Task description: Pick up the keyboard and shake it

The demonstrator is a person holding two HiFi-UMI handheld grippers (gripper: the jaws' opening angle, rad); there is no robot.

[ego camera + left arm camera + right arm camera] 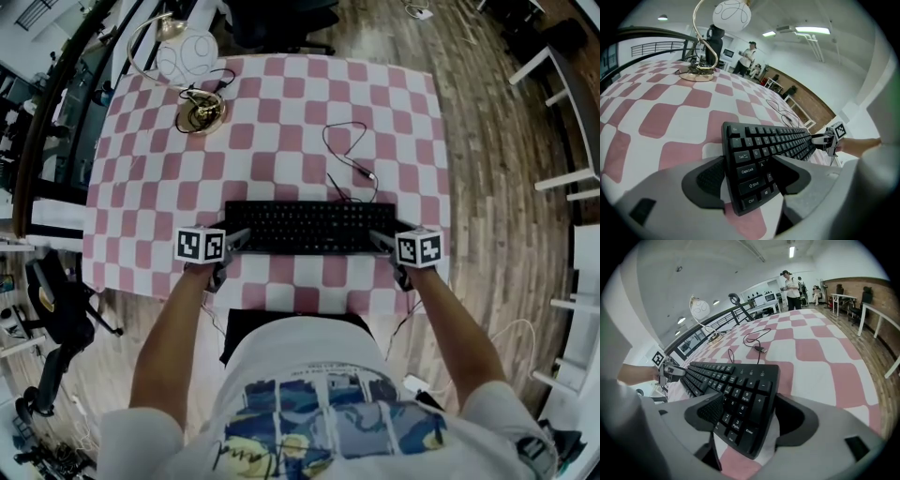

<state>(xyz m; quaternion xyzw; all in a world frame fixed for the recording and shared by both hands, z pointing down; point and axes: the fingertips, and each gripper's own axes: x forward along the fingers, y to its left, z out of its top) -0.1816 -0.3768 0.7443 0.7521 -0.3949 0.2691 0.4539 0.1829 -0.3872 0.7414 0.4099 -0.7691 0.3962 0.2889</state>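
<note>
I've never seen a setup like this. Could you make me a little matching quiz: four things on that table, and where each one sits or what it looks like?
Things:
1. keyboard
2. lamp
3. cable
4. tablecloth

Descriptions:
A. pink and white checks
B. thin black loop near the middle
C. far left corner
D. black, lying along the near edge

Pairs: 1-D, 2-C, 3-B, 4-A
</note>
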